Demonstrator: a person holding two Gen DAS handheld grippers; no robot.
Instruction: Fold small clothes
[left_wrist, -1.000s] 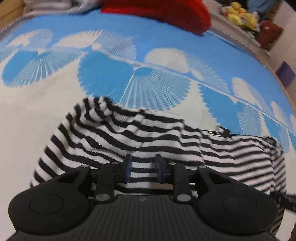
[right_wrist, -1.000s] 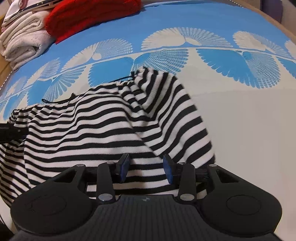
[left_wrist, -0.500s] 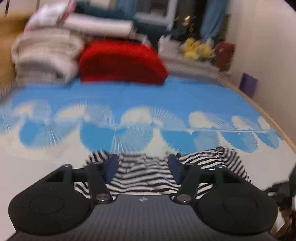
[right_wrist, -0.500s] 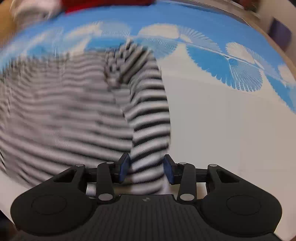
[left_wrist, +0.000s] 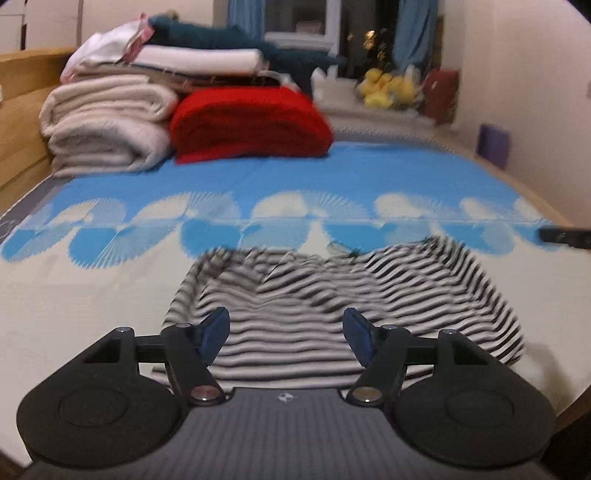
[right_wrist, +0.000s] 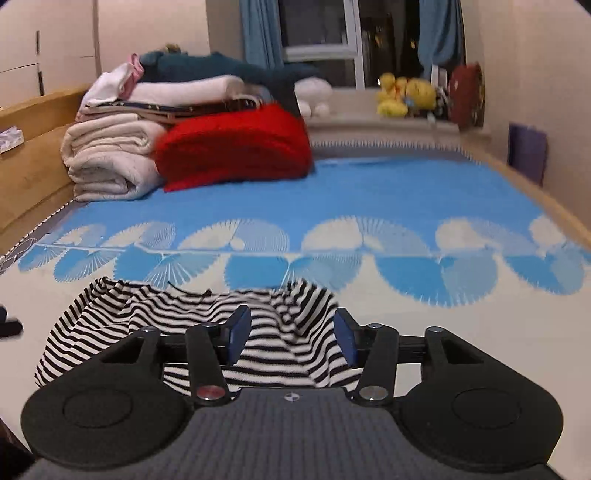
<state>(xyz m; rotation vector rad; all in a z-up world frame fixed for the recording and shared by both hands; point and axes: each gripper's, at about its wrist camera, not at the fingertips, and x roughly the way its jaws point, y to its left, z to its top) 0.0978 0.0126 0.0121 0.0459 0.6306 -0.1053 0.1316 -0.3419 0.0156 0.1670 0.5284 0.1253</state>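
A black-and-white striped garment (left_wrist: 332, 288) lies rumpled on the near, cream part of the blue-and-white bedspread (left_wrist: 332, 177). My left gripper (left_wrist: 286, 325) hovers above its near edge with jaws wide and still opening. No cloth is pinched between its blue pads (left_wrist: 216, 328). In the right wrist view the same striped garment (right_wrist: 147, 310) lies below and ahead of my right gripper (right_wrist: 291, 325). Its jaws are also opening, and the pads (right_wrist: 238, 330) touch no fabric. The near hem of the garment is hidden behind both gripper bodies.
At the far end of the bed sit a folded red blanket (left_wrist: 251, 122) and a stack of cream blankets (left_wrist: 107, 125) against a wooden headboard (left_wrist: 22, 110). Yellow plush toys (left_wrist: 388, 86) line the window ledge. A wall runs along the bed's right side.
Both grippers have let go of the striped garment, opened wider, and risen and drawn back from it. The views tipped up from the cloth to take in the room.
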